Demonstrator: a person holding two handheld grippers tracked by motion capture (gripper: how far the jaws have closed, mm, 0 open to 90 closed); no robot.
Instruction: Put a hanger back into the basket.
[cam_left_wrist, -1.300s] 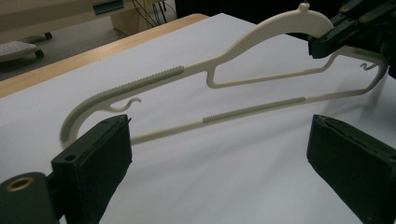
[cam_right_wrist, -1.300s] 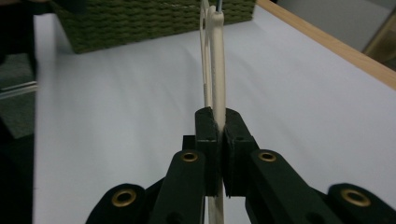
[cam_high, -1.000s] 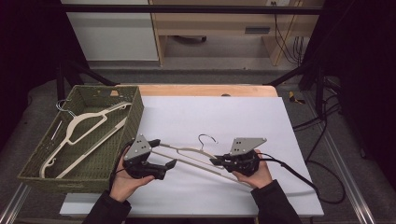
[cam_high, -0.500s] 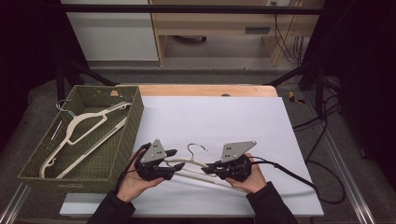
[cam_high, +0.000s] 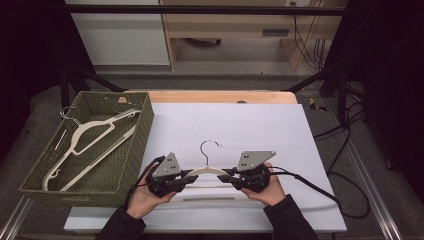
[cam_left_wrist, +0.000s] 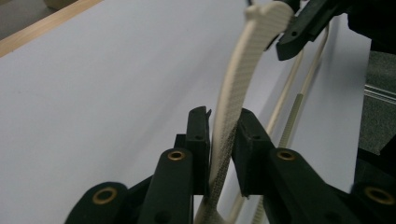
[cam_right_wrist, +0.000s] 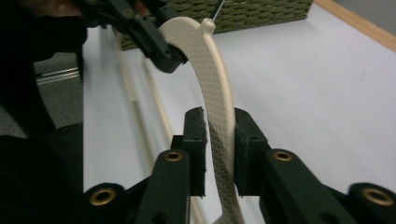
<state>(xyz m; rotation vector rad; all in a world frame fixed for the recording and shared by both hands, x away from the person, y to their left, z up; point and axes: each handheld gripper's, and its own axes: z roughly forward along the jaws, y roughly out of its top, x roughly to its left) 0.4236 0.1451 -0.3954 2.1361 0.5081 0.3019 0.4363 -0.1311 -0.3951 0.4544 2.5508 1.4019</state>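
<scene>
Right gripper (cam_right_wrist: 219, 140): two black jaws rise from the bottom centre of the frame, closed on the hanger's arm.
Hanger (cam_right_wrist: 212, 70): cream, woven-textured, curves from between the jaws up to the upper centre; thin lower bars run along the white surface at left centre.
Left gripper (cam_right_wrist: 156, 39): upper left, black jaw tip touching the hanger's top.
Basket (cam_right_wrist: 261, 11): green woven wall along the top edge.
Table (cam_right_wrist: 317, 84): white surface on the right; wooden edge at upper right.

High view above the table (cam_high: 260, 125); both gripper views close, facing, sharing hanger (cam_high: 206, 171).
</scene>
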